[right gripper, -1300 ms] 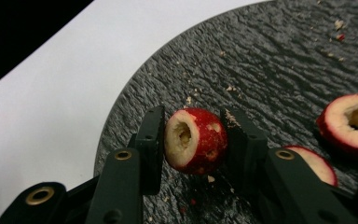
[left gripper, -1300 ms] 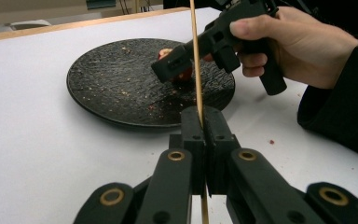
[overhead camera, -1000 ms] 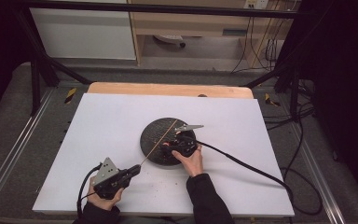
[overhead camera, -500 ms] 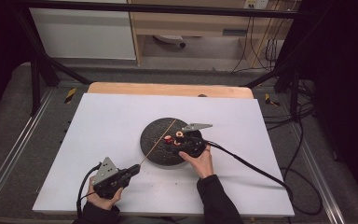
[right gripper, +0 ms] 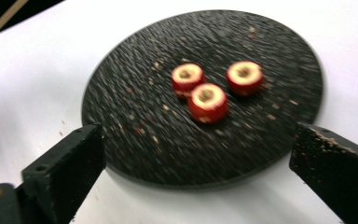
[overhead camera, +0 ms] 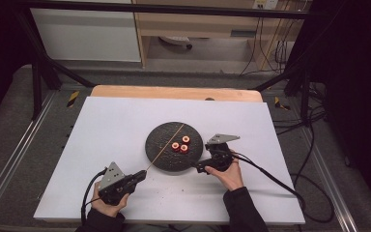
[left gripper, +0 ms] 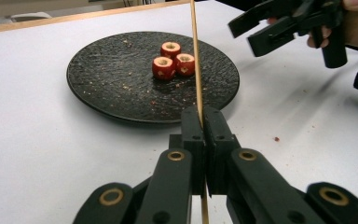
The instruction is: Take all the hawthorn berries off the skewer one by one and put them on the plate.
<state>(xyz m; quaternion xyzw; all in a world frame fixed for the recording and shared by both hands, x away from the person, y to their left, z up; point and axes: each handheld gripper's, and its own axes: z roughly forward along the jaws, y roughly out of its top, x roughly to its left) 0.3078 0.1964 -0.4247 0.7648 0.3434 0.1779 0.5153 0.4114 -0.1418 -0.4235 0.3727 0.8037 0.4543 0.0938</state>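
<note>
Thin wooden skewer (left gripper: 196, 56) clamped between closed jaws of left gripper (left gripper: 204, 122), running ahead over black plate (overhead camera: 160, 153). Three red rings (right gripper: 205, 88) clustered mid-plate, just left of skewer, apart from the rim. Right gripper (overhead camera: 204, 169) just beside plate's near edge, jaws just opened wide, nothing between. Bare white table (overhead camera: 111, 125) all around.

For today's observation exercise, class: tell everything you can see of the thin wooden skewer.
The skewer is a thin, straight, pale stick that looks like bamboo or wood. Its near end is clamped between the shut jaws of the left gripper. From there it slants out over the black plate, passing beside the three red cored fruit pieces. Whether it touches the plate cannot be told.
</note>
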